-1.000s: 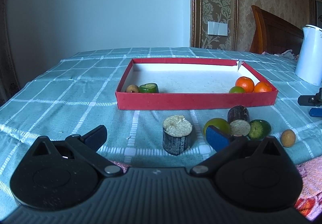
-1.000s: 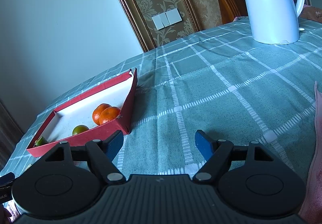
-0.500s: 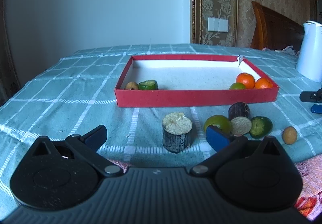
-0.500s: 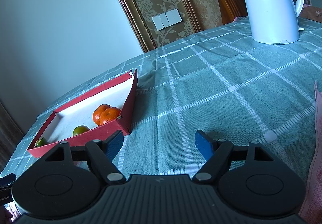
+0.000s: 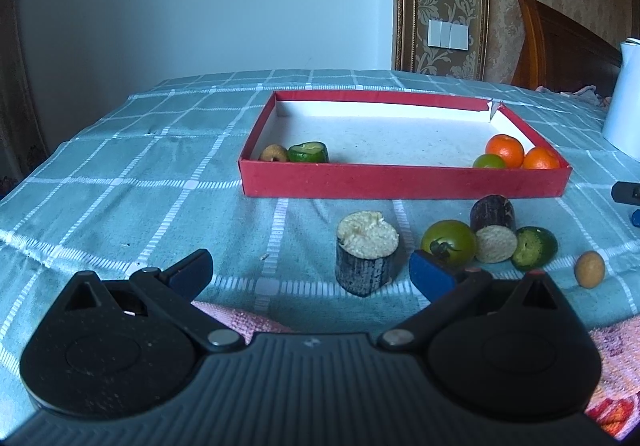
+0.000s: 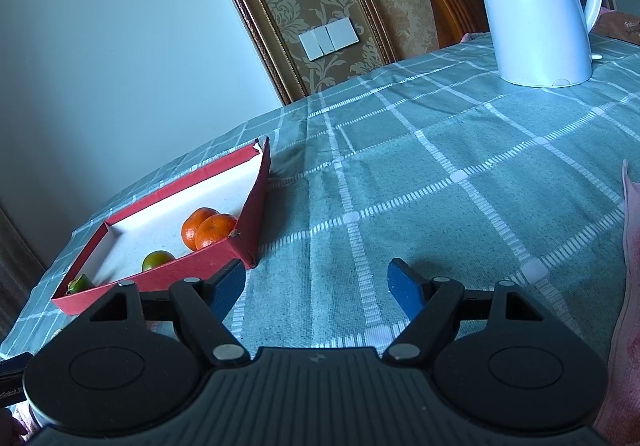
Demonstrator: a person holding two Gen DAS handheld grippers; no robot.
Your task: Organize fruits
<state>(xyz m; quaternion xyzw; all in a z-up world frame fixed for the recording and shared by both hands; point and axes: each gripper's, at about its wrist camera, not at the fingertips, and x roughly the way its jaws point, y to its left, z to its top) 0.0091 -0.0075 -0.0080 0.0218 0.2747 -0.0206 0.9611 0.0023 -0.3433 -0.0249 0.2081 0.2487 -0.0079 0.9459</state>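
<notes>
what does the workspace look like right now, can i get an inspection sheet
surface: table under a teal checked tablecloth, pink towel at the near edge.
job's things: red tray holds two oranges, a green citrus, a cut green fruit and a small brown fruit. Loose in front of it: upright sugarcane piece, green tomato, lying sugarcane piece, green citrus half, longan.
clutter: white electric kettle.
grippers: left gripper open, empty; right gripper open, empty, over bare cloth.
cables: nothing seen.
surroundings: pale wall, patterned wallpaper panel, light switches, wooden headboard.
</notes>
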